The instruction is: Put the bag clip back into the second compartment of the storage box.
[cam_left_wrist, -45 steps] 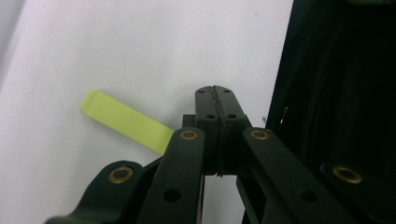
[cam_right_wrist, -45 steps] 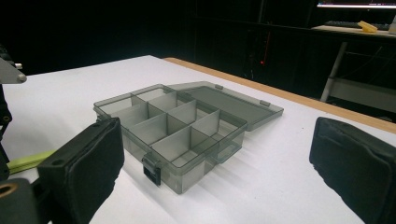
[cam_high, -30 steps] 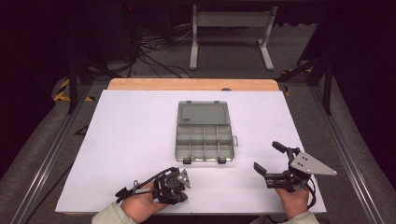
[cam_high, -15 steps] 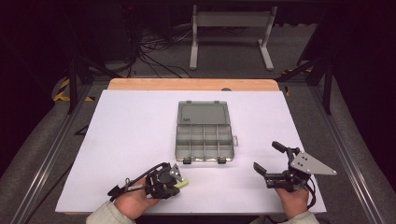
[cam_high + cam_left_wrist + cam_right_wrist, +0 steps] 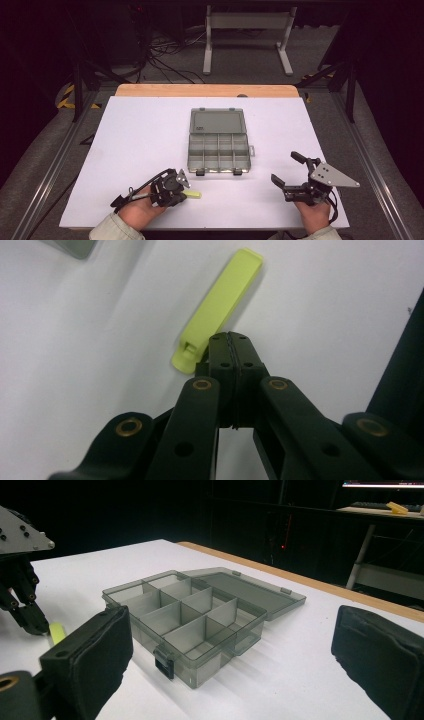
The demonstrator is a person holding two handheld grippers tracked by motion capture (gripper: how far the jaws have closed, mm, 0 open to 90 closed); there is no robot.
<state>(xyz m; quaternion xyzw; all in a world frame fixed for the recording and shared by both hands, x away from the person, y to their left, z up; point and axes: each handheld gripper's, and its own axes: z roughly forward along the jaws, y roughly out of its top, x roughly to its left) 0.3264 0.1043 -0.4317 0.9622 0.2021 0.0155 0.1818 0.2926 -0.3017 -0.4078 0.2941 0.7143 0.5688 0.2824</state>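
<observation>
High view, bench: we see a white bench (image 5: 150, 130) with a grey compartment box (image 5: 218, 141) at the centre, lid folded flat toward the top of the frame.
High view, left claw: our left claw (image 5: 181, 191) sits at lower left of centre, low over the bench, with a yellow-green plastic lever (image 5: 193, 194) poking out to its right, below the box's front edge.
High view, right claw: our right claw (image 5: 286, 170) is at lower right, jaws spread wide and empty, well apart from the box.
Left gripper view, claw state: our left claw (image 5: 230, 347) has its jaws pressed together with nothing between them; the tips rest just beside the notched near end of the lever (image 5: 218, 309), which lies flat, running toward the upper middle of the frame.
Left gripper view, handling: we judge the lever light, stiff and smooth, so it may skid on the bench; being thin and flat, it is best pinched across its narrow width near the middle.
Right gripper view, box: the box (image 5: 197, 614) fills the centre, its divided cells empty as far as we can see.
Right gripper view, claw state: our right claw (image 5: 235, 650) is wide open, holding nothing, one pad (image 5: 100, 652) at lower left and the other at lower right.
Right gripper view, lever: a yellow-green sliver (image 5: 56, 632) shows at left, under the other claw.
</observation>
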